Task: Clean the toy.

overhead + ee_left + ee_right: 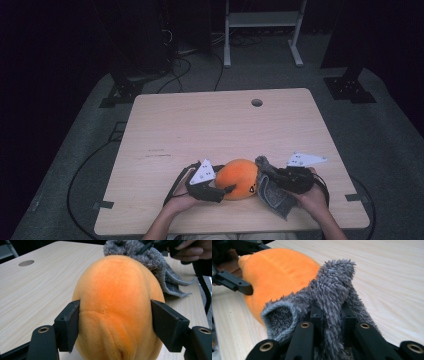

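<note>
Left gripper view looks along the left claw point(115, 322), whose two black jaws stand either side of an orange plush toy point(117, 307) on the desk point(37, 290); the pads lie against the toy's flanks and hold it by its near end. A grey fuzzy cloth point(152, 262) drapes just beyond the toy's far side. In the right gripper view, the right claw point(332, 315) is clamped tight on a fold of that cloth point(334, 287), which rises between its jaws, with the toy point(277, 275) just ahead and to its left. From the high view, the toy point(239, 178) sits between the left claw point(220, 192) and the right claw point(272, 180), touching the cloth point(272, 194).
</note>
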`<state>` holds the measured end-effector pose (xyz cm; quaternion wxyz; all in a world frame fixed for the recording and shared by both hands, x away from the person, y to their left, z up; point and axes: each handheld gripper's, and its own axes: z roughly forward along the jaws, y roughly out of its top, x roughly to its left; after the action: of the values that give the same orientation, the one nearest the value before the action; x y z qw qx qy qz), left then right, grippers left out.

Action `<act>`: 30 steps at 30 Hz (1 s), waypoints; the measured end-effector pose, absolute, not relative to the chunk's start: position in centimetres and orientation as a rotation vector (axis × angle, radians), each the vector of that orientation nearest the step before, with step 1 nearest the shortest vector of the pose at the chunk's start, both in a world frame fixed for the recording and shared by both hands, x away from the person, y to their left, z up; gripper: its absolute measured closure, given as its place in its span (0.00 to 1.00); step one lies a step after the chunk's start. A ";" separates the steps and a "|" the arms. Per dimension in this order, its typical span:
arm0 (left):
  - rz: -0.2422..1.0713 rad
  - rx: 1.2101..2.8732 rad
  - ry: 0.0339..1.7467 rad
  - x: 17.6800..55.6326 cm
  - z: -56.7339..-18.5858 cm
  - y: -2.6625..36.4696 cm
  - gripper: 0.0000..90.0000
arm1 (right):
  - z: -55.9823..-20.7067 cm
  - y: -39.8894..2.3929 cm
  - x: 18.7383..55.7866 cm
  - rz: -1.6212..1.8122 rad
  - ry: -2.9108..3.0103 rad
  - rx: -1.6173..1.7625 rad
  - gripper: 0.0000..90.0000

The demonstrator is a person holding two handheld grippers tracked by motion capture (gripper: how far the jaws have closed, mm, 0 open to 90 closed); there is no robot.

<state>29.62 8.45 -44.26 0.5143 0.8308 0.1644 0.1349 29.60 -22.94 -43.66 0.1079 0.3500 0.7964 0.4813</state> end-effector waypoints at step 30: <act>0.291 1.974 0.419 29.2 -44.1 6.9 0.25 | -42.2 -23.2 29.0 1.373 2.423 0.889 0.84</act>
<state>29.19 6.89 -44.07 0.5239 0.8246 0.1752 0.1218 29.02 -23.21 -42.18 0.1086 0.3024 0.8239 0.4668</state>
